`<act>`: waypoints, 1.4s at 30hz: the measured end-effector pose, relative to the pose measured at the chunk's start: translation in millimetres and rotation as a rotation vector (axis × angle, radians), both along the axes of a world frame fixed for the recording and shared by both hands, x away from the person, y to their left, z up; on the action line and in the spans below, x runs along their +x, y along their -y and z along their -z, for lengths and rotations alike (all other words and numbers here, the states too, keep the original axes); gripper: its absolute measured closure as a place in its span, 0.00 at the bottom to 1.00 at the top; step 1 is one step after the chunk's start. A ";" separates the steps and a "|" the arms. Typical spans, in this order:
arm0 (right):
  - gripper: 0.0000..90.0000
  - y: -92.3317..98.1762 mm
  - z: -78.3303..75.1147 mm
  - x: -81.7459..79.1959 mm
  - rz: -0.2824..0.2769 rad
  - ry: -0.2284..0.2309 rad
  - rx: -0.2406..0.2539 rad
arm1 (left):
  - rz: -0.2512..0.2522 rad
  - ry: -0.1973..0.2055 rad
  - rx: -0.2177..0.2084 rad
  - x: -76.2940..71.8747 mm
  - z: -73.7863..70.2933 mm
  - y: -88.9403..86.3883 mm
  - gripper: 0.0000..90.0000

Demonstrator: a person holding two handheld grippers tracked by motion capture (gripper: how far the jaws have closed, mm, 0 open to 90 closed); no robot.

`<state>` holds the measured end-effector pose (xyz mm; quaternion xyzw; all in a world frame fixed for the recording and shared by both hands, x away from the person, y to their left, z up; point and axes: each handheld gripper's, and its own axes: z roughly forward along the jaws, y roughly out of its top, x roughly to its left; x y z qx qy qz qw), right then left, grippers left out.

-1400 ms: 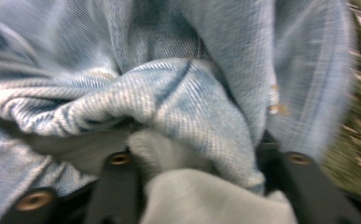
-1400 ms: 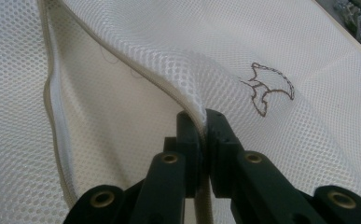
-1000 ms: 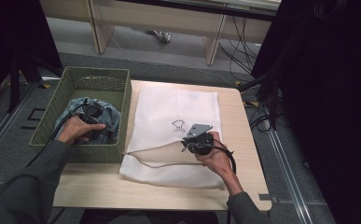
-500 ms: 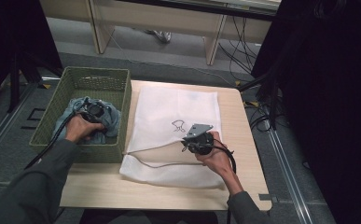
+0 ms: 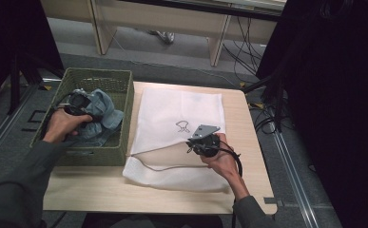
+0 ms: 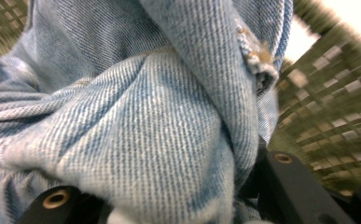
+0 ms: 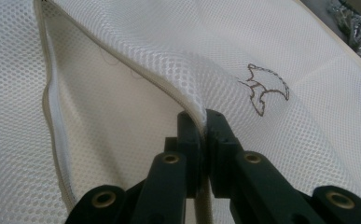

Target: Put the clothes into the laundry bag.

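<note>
Table: light wood top, seen from the high view, with a dark floor and cables around it.

Bag: white mesh, lies flat across the middle of the table, with a small outline logo near its centre. Its zipped edge is open along the near side; the upper layer is lifted off the lower one there, and the right gripper view looks into the gap.

Basket: green, woven, stands on the left part of the table, its right wall just beside the bag's left edge.

Jeans: light blue denim, bunched up, inside the basket and raised toward its rim. In the left gripper view the folds sit between the two black jaws, with the basket weave blurred behind.

Left gripper: in the person's left hand, over the basket. Its jaws have just been closing, and the denim is clamped between them.

Right gripper: in the right hand, at the bag's open edge, grey plate on top. Jaws pinched together on the upper mesh layer at the zip seam, holding it up.
</note>
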<state>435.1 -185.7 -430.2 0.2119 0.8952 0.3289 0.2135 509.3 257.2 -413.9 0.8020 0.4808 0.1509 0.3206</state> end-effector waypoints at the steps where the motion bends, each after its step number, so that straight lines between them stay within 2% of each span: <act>1: 0.96 0.3 -1.4 -0.3 0.001 0.001 0.002 | 0.008 0.008 -0.018 -2.8 -5.9 -3.9 0.73; 3: 0.96 1.0 -3.3 -1.2 0.018 -0.005 0.015 | 0.008 0.018 -0.026 -5.2 -11.5 -6.8 0.73; 5: 0.96 1.7 -4.3 -0.3 0.009 0.003 0.010 | 0.021 0.042 -0.046 -13.7 -29.4 -12.4 0.73; 6: 0.96 1.7 -4.3 -0.3 0.009 0.003 0.010 | 0.021 0.042 -0.046 -13.7 -29.4 -12.4 0.73; 7: 0.96 1.9 -4.7 -0.4 0.023 -0.005 0.019 | 0.032 0.061 -0.081 -18.3 -39.3 -14.6 0.73; 10: 0.96 1.4 -4.5 0.1 0.021 -0.004 0.015 | 0.049 0.082 -0.094 -24.2 -52.2 -14.8 0.73; 13: 0.96 1.0 -5.1 0.8 0.014 0.011 0.012 | 0.066 0.110 -0.090 -31.4 -65.3 -16.3 0.73; 16: 0.96 1.3 -5.8 1.5 0.006 0.007 0.013 | 0.064 0.140 -0.088 -36.9 -75.1 -17.1 0.73; 18: 0.96 1.8 -5.9 1.9 0.014 0.005 0.016 | 0.074 0.142 -0.092 -40.4 -82.6 -18.2 0.73; 19: 0.96 1.6 -5.9 1.0 0.023 -0.001 0.018 | 0.065 0.165 -0.094 -42.2 -86.0 -18.1 0.73; 20: 0.96 1.6 -5.9 1.0 0.023 -0.001 0.018 | 0.065 0.165 -0.094 -42.2 -86.0 -18.1 0.73; 21: 0.96 1.4 -6.5 1.3 0.020 0.002 0.022 | 0.078 0.170 -0.093 -44.6 -91.8 -18.6 0.73; 29: 0.96 2.7 -9.9 3.0 0.015 0.018 0.022 | 0.080 0.234 -0.134 -59.1 -116.9 -22.8 0.73; 31: 0.96 2.5 -10.1 2.6 0.015 0.016 0.021 | 0.087 0.237 -0.130 -60.2 -120.1 -24.2 0.73; 32: 0.96 2.6 -9.8 3.0 0.013 0.016 0.021 | 0.090 0.250 -0.133 -63.6 -126.2 -26.2 0.73; 34: 0.96 2.0 -9.3 2.6 0.022 0.009 0.020 | 0.087 0.267 -0.153 -67.4 -132.1 -26.1 0.73; 37: 0.96 2.3 -9.7 3.5 0.015 0.010 0.024 | 0.103 0.282 -0.147 -73.3 -142.6 -28.9 0.73; 38: 0.96 2.8 -9.8 4.3 0.009 0.017 0.020 | 0.102 0.292 -0.174 -74.9 -144.9 -28.4 0.73; 39: 0.96 2.8 -9.7 3.3 0.028 0.009 0.026 | 0.107 0.297 -0.176 -77.0 -148.6 -29.0 0.73; 42: 0.96 3.5 -10.6 3.6 0.024 0.010 0.032 | 0.124 0.317 -0.190 -84.0 -160.1 -29.8 0.73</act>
